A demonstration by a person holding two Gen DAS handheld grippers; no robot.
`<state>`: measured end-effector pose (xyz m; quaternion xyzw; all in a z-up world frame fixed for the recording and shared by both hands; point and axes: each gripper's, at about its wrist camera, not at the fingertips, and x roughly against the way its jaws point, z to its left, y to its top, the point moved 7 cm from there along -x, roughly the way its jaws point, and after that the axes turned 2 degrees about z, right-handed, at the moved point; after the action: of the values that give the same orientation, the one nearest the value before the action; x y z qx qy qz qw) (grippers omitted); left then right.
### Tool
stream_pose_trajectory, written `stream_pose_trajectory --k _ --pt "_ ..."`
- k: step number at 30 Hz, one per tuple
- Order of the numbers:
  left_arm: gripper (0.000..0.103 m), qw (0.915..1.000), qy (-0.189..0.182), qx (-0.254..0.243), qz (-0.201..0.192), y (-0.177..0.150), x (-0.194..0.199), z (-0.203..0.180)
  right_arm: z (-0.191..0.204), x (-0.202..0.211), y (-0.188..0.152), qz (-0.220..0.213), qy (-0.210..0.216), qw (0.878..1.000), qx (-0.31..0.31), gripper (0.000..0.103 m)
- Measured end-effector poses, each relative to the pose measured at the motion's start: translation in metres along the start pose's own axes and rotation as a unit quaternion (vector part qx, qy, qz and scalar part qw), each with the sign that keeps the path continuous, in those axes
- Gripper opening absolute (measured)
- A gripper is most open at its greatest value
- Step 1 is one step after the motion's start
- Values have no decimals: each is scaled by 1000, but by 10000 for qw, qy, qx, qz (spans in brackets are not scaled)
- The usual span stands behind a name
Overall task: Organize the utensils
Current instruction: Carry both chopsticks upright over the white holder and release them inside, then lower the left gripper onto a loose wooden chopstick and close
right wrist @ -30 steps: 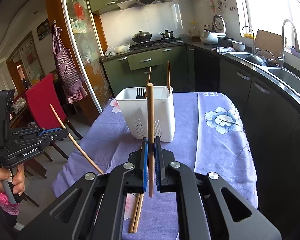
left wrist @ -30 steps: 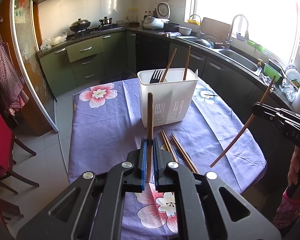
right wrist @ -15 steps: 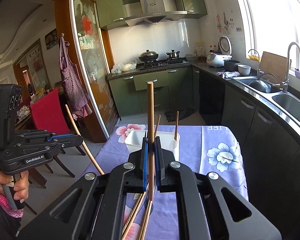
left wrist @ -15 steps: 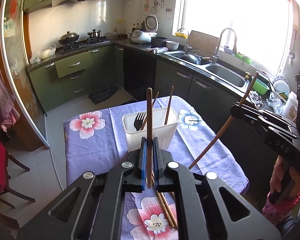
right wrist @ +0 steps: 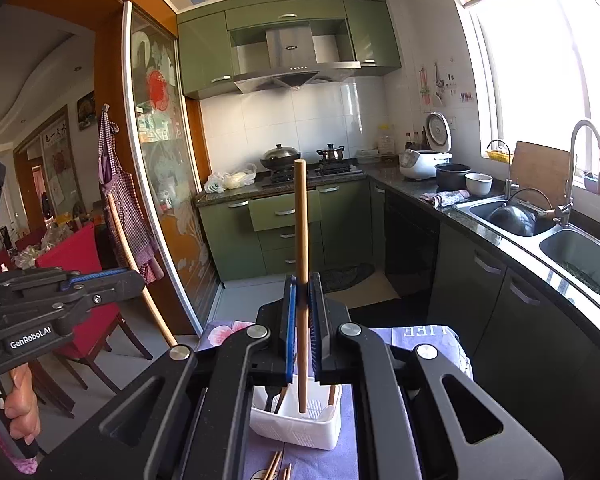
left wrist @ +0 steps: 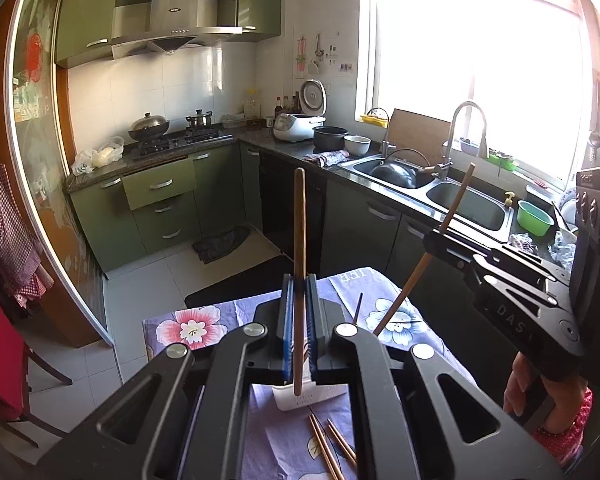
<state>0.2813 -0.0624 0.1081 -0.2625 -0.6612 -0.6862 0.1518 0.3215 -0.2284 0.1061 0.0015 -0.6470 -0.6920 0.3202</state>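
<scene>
The left gripper (left wrist: 298,316), black with blue pads, is clamping narrow on a long brown wooden chopstick (left wrist: 299,240) that is standing nearly upright through the centre of the left wrist view. In the right wrist view, the right gripper (right wrist: 302,320) is pinching a second brown wooden chopstick (right wrist: 301,240) the same way, its lower end hanging over the white perforated plastic utensil holder (right wrist: 300,428) at the bottom centre of the frame. That holder is sitting on the purple flowered tablecloth (left wrist: 180,326), with a dark fork (right wrist: 271,396) and more sticks standing inside. Loose wooden chopsticks (left wrist: 328,448) are lying on the cloth just in front of the holder, at the bottom edge. A hand (right wrist: 18,404) is gripping the left tool's handle at the lower left of the right wrist view. The green kitchen cabinets (right wrist: 288,216) are filling the background.
</scene>
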Motion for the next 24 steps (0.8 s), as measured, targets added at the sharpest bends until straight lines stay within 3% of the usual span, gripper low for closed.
stream_pose_trajectory --k 7,14,19,24 --pt "6 9992 32 177 368 -15 -62 12 -24 -75 -39 631 40 9978 -173 7" --pt "6 9965 7 132 830 -49 -100 14 -18 -112 -87 1124 167 9935 -77 7" --pt "8 9939 -45 129 1097 -65 -105 14 -13 -109 -99 1143 181 9933 -55 9" --pt "12 9947 -73 107 1018 -72 -79 12 -9 -70 -89 844 232 9961 -64 9"
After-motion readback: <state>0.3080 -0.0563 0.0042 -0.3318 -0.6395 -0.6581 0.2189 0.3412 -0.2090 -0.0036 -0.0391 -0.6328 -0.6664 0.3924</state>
